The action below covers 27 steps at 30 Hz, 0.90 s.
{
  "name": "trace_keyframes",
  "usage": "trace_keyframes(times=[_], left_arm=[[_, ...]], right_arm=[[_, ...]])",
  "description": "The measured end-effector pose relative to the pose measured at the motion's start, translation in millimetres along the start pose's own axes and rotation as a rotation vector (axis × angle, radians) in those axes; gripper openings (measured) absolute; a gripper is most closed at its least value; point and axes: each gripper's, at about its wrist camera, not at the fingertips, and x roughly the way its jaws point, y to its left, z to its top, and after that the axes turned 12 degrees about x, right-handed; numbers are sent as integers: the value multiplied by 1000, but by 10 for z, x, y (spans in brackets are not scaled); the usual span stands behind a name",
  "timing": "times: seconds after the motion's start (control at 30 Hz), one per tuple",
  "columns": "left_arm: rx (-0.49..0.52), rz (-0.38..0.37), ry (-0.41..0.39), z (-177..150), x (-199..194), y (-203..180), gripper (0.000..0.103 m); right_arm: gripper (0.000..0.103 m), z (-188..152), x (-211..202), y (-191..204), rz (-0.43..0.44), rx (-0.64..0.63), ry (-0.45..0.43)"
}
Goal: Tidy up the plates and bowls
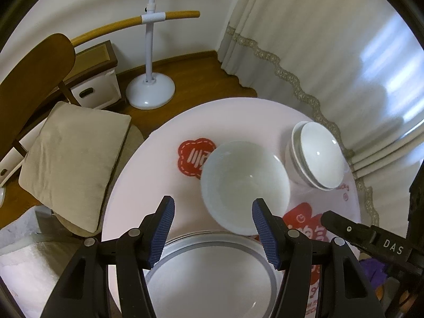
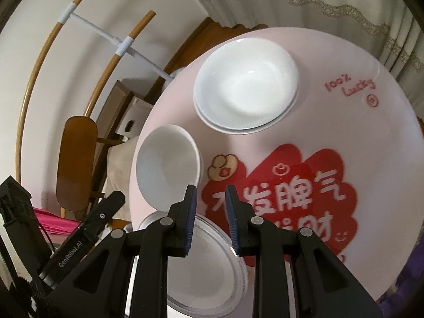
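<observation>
A single white bowl stands mid-table on the round pink table; it also shows in the right wrist view. A stack of white bowls stands at the far right, seen too in the right wrist view. A grey-rimmed plate stack lies at the near edge, also in the right wrist view. My left gripper is open and empty, just short of the single bowl above the plates. My right gripper is partly open and empty, its left finger by the bowl's rim.
A chair with a beige cushion stands left of the table. A white floor stand is behind on the wood floor. Curtains hang at the back right. Red printed patches mark the tabletop.
</observation>
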Motion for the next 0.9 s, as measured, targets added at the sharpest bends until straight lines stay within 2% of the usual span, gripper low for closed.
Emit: trace_keyframes(times=[0.33, 0.9], left_arm=[[20, -27, 47, 117, 227, 167, 57], [58, -45, 135, 390, 821, 198, 55]], right_arm=[[24, -19, 325, 114, -23, 24, 35], [24, 46, 911, 163, -80, 25, 106]])
